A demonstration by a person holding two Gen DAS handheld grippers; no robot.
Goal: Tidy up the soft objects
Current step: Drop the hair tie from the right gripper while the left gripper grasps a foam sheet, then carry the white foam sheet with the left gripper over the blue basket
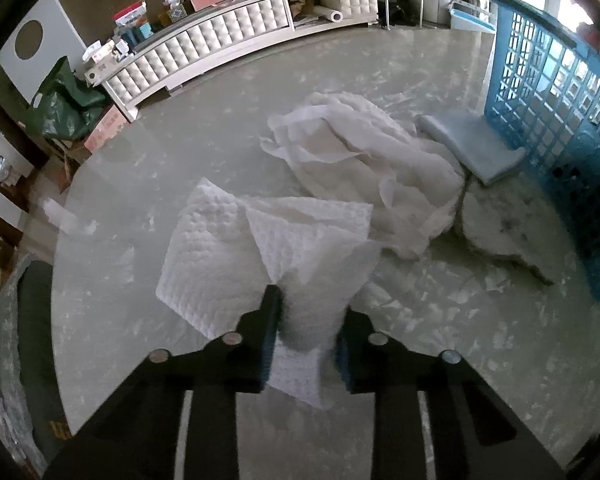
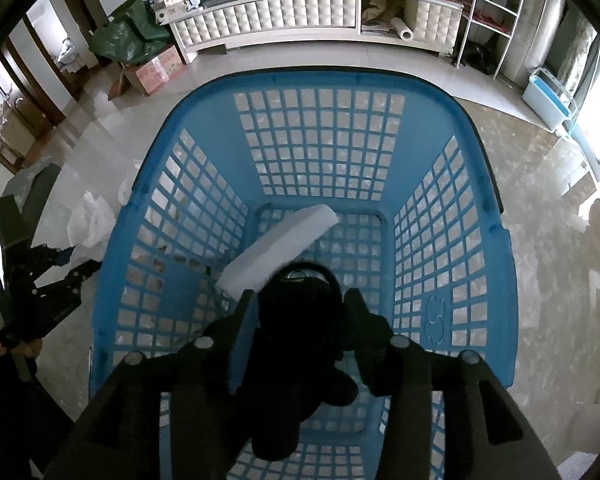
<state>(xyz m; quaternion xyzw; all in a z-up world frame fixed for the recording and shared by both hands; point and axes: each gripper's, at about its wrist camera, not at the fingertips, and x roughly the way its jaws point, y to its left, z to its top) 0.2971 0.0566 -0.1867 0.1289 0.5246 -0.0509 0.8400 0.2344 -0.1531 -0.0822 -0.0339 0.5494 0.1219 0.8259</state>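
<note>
A: What has the left gripper (image 1: 308, 320) got?

B: Its jaws are clamped on a white embossed paper towel (image 1: 268, 240), pinching a bunched part of it; the rest of the sheet spreads over the glass bench (image 1: 180, 132) just beyond the fingertips.

A: And further out?

B: A crumpled white cloth (image 1: 364, 160) lies past the towel, touching it. To its right a pale blue foam pad (image 1: 472, 144) rests against the outer wall of the blue basket (image 1: 548, 120), and a grubby whitish piece (image 1: 496, 220) lies near it, beside the basket's base.

A: The right gripper (image 2: 300, 312)?

B: It hangs over the basket's open top, closed on a black soft object (image 2: 296, 360) that droops between its jaws. Below, inside the basket, a white foam block (image 2: 276, 244) lies slanted on the basket floor.

A: Where is the basket?

B: On the bench, at the right; the left gripper shows just to its left in the right wrist view.
</note>
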